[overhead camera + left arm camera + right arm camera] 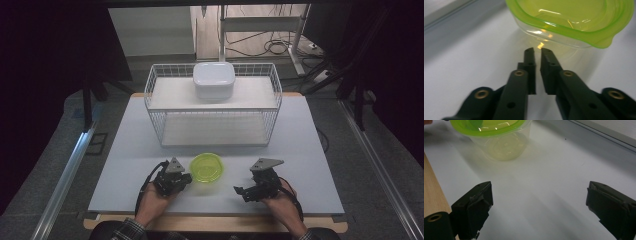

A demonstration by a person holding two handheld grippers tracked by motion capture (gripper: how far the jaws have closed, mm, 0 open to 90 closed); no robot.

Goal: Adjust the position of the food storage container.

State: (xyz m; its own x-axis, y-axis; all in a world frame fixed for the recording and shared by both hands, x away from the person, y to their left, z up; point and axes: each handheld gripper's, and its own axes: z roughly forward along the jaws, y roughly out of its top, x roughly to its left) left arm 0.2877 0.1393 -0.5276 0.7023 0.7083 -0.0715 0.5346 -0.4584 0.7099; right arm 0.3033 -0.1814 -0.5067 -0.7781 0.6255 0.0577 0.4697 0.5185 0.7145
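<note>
High view has the white table [125, 165] taking up most of the scene, with a white wire rack [213, 102] standing at its far half. A white lidded box [214, 79] sits on top of the rack's upper shelf, about centred. Closer in, the green-lidded container [206, 167] stands on the table in front of the rack, right between the two grippers. It's clear plastic with a lime lid, upright.

The left gripper [187, 178] sits just beside the container's left edge, pretty much at it. In the left gripper view its jaws are nearly together, just a thin slit between them, nothing pinched, tips just short of the container wall [564, 40].

The right gripper [240, 191] hangs off to the container's right, clearly apart from it. In the right gripper view its jaws are spread wide over bare table, with nothing between them.
</note>
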